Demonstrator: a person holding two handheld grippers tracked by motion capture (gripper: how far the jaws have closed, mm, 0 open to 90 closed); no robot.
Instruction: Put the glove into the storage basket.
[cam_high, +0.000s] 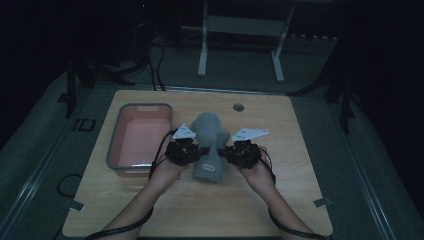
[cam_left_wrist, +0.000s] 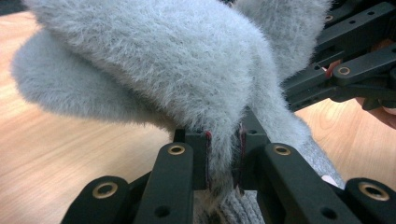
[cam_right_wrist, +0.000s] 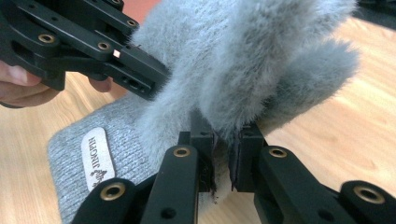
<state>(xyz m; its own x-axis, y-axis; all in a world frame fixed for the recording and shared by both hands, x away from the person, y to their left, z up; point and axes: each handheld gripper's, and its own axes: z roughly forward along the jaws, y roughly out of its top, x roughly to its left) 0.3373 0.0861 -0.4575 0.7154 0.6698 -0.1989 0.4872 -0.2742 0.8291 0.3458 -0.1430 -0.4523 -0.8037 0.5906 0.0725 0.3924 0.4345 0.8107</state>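
Here, a grey hat (cam_high: 207, 145) — fluffy, knitted, labelled.

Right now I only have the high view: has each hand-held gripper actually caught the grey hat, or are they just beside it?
Observer: The left hand-held gripper is shut on a fold of the grey hat, on its fuzzy part.
Operator: And the right?
Observer: The right hand-held gripper pinches a fuzzy fold too.
Operator: Any marking for orientation?
Observer: A pale label with printed lettering sits on the knit band, beside the right pinch.
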